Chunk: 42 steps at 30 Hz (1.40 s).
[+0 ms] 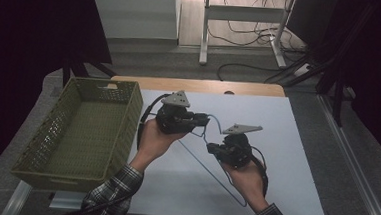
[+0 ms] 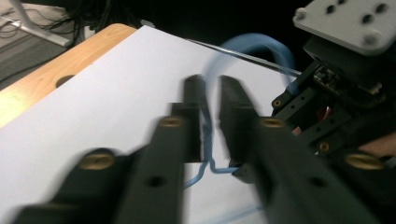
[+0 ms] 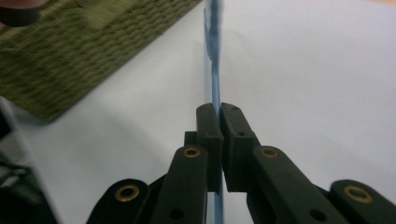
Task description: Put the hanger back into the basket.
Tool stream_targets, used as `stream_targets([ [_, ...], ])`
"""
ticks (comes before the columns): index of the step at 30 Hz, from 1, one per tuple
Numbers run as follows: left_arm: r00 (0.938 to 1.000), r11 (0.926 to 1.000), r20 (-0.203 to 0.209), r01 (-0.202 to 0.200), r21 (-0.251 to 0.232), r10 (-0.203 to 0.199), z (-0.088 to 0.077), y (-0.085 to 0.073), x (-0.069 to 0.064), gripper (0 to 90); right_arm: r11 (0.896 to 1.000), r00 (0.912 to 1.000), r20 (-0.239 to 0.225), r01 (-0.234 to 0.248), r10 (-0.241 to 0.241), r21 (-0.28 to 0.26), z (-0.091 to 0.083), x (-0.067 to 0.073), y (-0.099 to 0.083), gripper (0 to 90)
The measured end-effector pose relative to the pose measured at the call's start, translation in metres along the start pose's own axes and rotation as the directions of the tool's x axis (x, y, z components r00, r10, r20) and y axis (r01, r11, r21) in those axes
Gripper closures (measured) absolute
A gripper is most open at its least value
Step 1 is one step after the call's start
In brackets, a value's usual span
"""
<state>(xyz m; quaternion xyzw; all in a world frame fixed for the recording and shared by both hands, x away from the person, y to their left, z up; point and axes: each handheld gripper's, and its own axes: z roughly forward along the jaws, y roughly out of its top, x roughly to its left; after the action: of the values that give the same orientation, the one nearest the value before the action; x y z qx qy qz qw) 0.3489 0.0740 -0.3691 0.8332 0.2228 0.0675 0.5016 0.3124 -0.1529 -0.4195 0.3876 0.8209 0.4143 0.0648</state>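
A thin blue cord (image 1: 210, 169) runs across the white sheet (image 1: 285, 168) and loops up between both grippers. My left gripper (image 1: 207, 119) points right. In the left gripper view its jaws (image 2: 212, 86) stand a little apart, with the blue cord (image 2: 208, 126) passing between them and arching over (image 2: 254, 39) to the right gripper's body (image 2: 336, 93). My right gripper (image 1: 210, 148) points left, just below the left one. In the right gripper view its jaws (image 3: 218, 114) are shut on the cord (image 3: 215, 70), which runs straight out ahead.
A green woven basket (image 1: 127, 118) stands at the table's left, beside the sheet, and its wall (image 3: 70, 60) also shows in the right gripper view. Bare wooden tabletop (image 1: 200, 85) shows past the sheet's far edge. A desk frame and cables lie on the floor beyond.
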Motion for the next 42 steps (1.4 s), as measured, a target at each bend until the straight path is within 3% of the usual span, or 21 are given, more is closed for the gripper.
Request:
stream_targets([
  [1, 0.9999, 1.0, 0.011, 0.005, 0.006, -0.005, -0.003, 0.0, 0.0, 71.0, 1.0, 1.0, 0.0, 0.0, 0.0, 0.0, 0.0, 0.0, 0.0, 87.4],
  [6, 0.9992, 0.9974, 0.038, -0.013, 0.071, 0.011, -0.02, -0.006, 0.001, 44.4, 0.999, 0.9991, -0.021, 0.036, -0.036, -0.001, -0.014, -0.004, 0.001, 87.4],
  [9, 0.998, 0.9875, 0.053, -0.042, 0.152, 0.034, -0.02, -0.014, 0.003, 33.4, 0.998, 0.996, -0.057, 0.069, -0.069, -0.011, -0.025, -0.004, 0.004, 87.4],
  [11, 0.9972, 0.9758, 0.057, -0.06, 0.21, 0.049, -0.015, -0.018, 0.005, 33.1, 0.997, 0.995, -0.065, 0.075, -0.075, -0.009, -0.027, -0.003, 0.004, 87.4],
  [12, 0.9948, 0.9703, 0.085, -0.074, 0.23, 0.056, -0.012, -0.02, 0.007, 32.9, 0.997, 0.9936, -0.077, 0.083, -0.083, -0.006, -0.029, -0.002, 0.004, 87.4],
  [17, 0.9848, 0.9358, 0.142, -0.142, 0.323, 0.1, 0.002, -0.025, 0.01, 47.8, 0.991, 0.9853, -0.11, 0.133, -0.131, 0.015, -0.032, 0.004, 0.004, 87.4],
  [18, 0.9812, 0.9213, 0.147, -0.17, 0.35, 0.125, 0.005, -0.024, 0.009, 49.2, 0.99, 0.9835, -0.115, 0.143, -0.139, 0.019, -0.031, 0.005, 0.004, 87.3],
  [20, 0.9817, 0.9173, 0.141, -0.171, 0.359, 0.128, 0.006, -0.023, 0.008, 50.7, 0.988, 0.9819, -0.12, 0.151, -0.147, 0.025, -0.031, 0.005, 0.004, 87.4],
  [22, 0.9781, 0.9055, 0.145, -0.194, 0.377, 0.149, 0.009, -0.021, 0.007, 53.9, 0.986, 0.9783, -0.133, 0.164, -0.159, 0.028, -0.03, 0.007, 0.004, 87.3],
  [23, 0.9748, 0.8956, 0.152, -0.211, 0.391, 0.164, 0.01, -0.02, 0.006, 56.0, 0.985, 0.9765, -0.138, 0.171, -0.165, 0.03, -0.03, 0.008, 0.004, 87.3],
  [26, 0.963, 0.8664, 0.183, -0.259, 0.427, 0.198, 0.013, -0.019, 0.003, 62.4, 0.98, 0.9708, -0.151, 0.194, -0.186, 0.036, -0.029, 0.01, 0.004, 87.3],
  [29, 0.9506, 0.8475, 0.223, -0.296, 0.441, 0.216, 0.014, -0.017, 0.0, 70.5, 0.976, 0.9654, -0.161, 0.215, -0.205, 0.045, -0.029, 0.011, 0.005, 87.3],
  [32, 0.9313, 0.818, 0.261, -0.351, 0.456, 0.254, 0.015, -0.018, -0.003, 76.5, 0.969, 0.9593, -0.17, 0.238, -0.226, 0.058, -0.028, 0.011, 0.005, 87.2],
  [34, 0.9189, 0.803, 0.28, -0.382, 0.457, 0.278, 0.015, -0.02, -0.006, 81.5, 0.968, 0.9579, -0.171, 0.244, -0.231, 0.064, -0.026, 0.011, 0.004, 87.1],
  [35, 0.9157, 0.8027, 0.285, -0.389, 0.452, 0.283, 0.015, -0.021, -0.008, 84.6, 0.966, 0.9575, -0.167, 0.249, -0.235, 0.065, -0.026, 0.01, 0.003, 86.9],
  [36, 0.9204, 0.8054, 0.29, -0.374, 0.46, 0.262, 0.015, -0.021, -0.008, 87.0, 0.966, 0.9592, -0.151, 0.251, -0.239, 0.063, -0.025, 0.009, 0.003, 86.6],
  [38, 0.9259, 0.8253, 0.274, -0.361, 0.435, 0.26, 0.012, -0.022, -0.007, 87.3, 0.968, 0.9606, -0.146, 0.246, -0.236, 0.05, -0.026, 0.006, 0.003, 85.5],
  [39, 0.9299, 0.8335, 0.285, -0.342, 0.434, 0.233, 0.011, -0.022, -0.006, 87.4, 0.967, 0.9598, -0.136, 0.253, -0.245, 0.04, -0.027, 0.006, 0.003, 83.5],
  [40, 0.9364, 0.8422, 0.263, -0.329, 0.427, 0.232, 0.01, -0.021, -0.007, 87.5, 0.962, 0.9591, -0.096, 0.27, -0.266, 0.03, -0.03, 0.007, 0.004, 77.0],
  [41, 0.9422, 0.844, 0.263, -0.308, 0.439, 0.207, 0.011, -0.021, -0.006, 87.5, 0.962, 0.9591, -0.096, 0.27, -0.266, 0.03, -0.03, 0.007, 0.004, 77.0],
  [42, 0.9476, 0.85, 0.241, -0.298, 0.434, 0.209, 0.01, -0.021, -0.007, 87.5, 0.961, 0.9586, -0.081, 0.275, -0.273, 0.021, -0.032, 0.008, 0.005, 69.1],
])
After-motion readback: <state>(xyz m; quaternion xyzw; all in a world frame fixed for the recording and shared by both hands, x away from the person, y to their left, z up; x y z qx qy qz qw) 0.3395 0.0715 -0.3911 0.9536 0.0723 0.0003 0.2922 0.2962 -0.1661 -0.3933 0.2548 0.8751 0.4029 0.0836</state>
